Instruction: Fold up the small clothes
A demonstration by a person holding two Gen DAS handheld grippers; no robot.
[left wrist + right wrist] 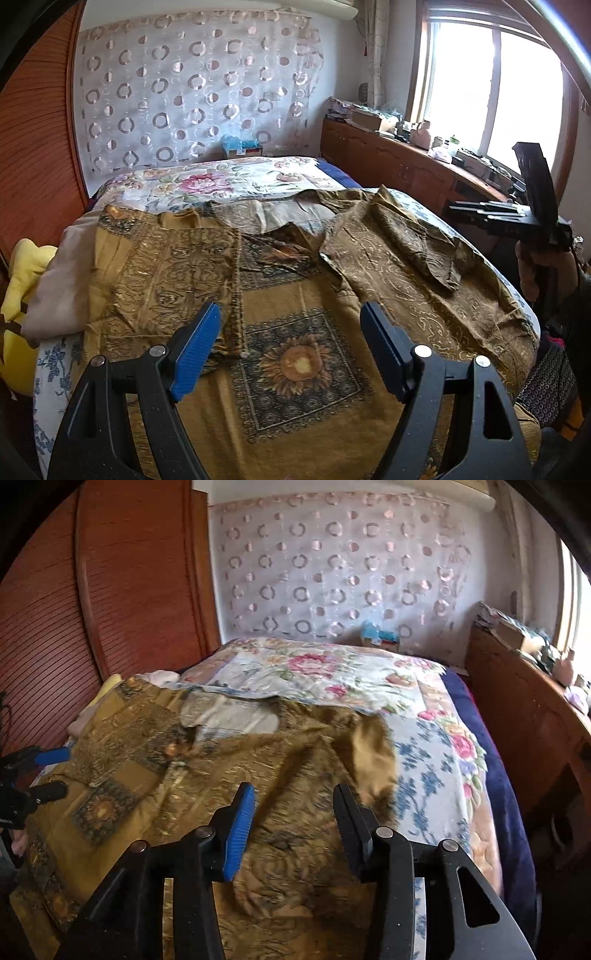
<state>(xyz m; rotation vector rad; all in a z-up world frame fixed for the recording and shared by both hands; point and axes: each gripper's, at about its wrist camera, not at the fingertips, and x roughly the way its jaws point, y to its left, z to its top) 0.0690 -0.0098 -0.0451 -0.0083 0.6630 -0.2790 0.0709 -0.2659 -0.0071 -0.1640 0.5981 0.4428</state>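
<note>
One brown-gold patterned garment lies on one bed, with two grippers and one yellow pillow.

Bedroom with a bed under a flowered cover

Behind the bed's head hangs a sheer curtain with ring patterns on a white wall; to its left stands a reddish slatted wardrobe, to its right a cluttered low wooden cabinet beneath a bright window.

The garment lies spread on the bed, cabinet beside.
</note>
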